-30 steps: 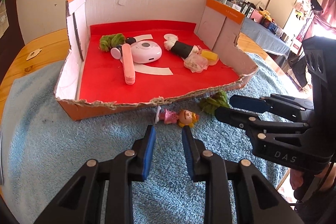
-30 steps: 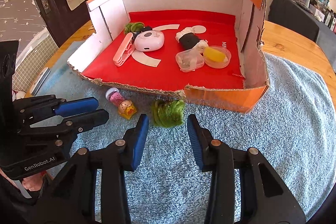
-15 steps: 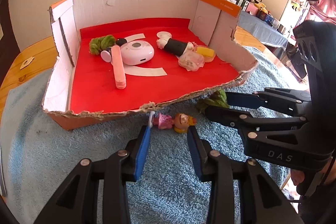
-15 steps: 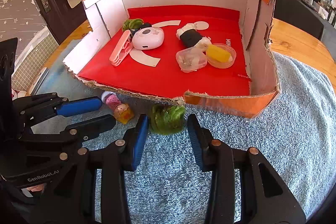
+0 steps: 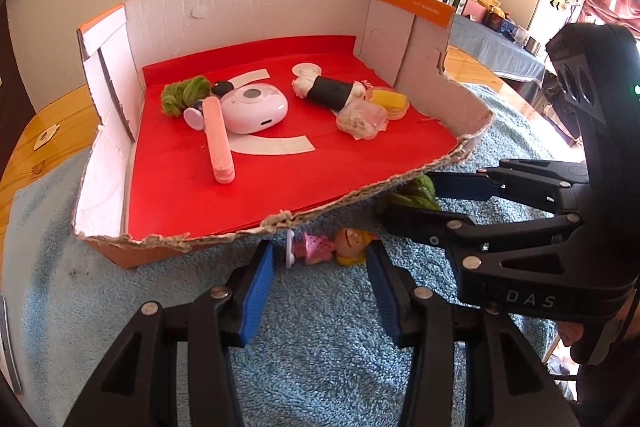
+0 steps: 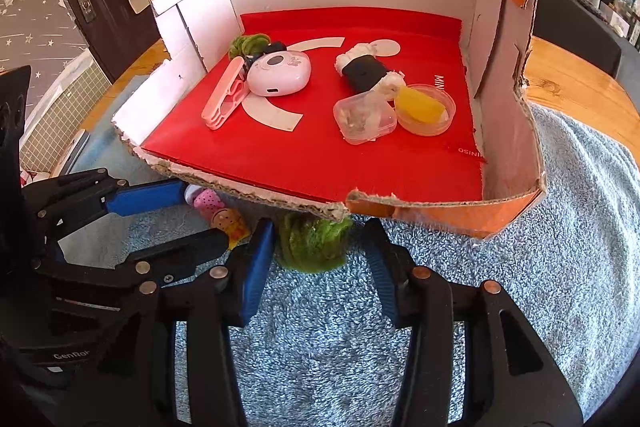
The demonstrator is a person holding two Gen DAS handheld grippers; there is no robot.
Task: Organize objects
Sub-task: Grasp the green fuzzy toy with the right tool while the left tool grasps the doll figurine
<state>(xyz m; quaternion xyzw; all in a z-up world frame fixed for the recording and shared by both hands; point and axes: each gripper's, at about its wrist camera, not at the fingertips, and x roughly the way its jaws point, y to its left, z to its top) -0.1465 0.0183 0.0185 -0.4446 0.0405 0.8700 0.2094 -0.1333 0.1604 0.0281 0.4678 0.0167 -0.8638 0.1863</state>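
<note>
Basically both tongs opening: left gripper [image 5: 320,263] brackets the little doll [image 5: 330,247], right gripper [image 6: 320,251] the green yarn tuft [image 6: 314,241], both on towel [image 6: 520,287] at box [image 6: 420,215] edge; center before closing.

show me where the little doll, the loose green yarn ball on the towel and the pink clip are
little doll [image 5: 332,247], left wrist view, its middle.
green yarn ball [image 6: 314,241], right wrist view, its front.
pink clip [image 6: 224,99], right wrist view, mid-body.
</note>
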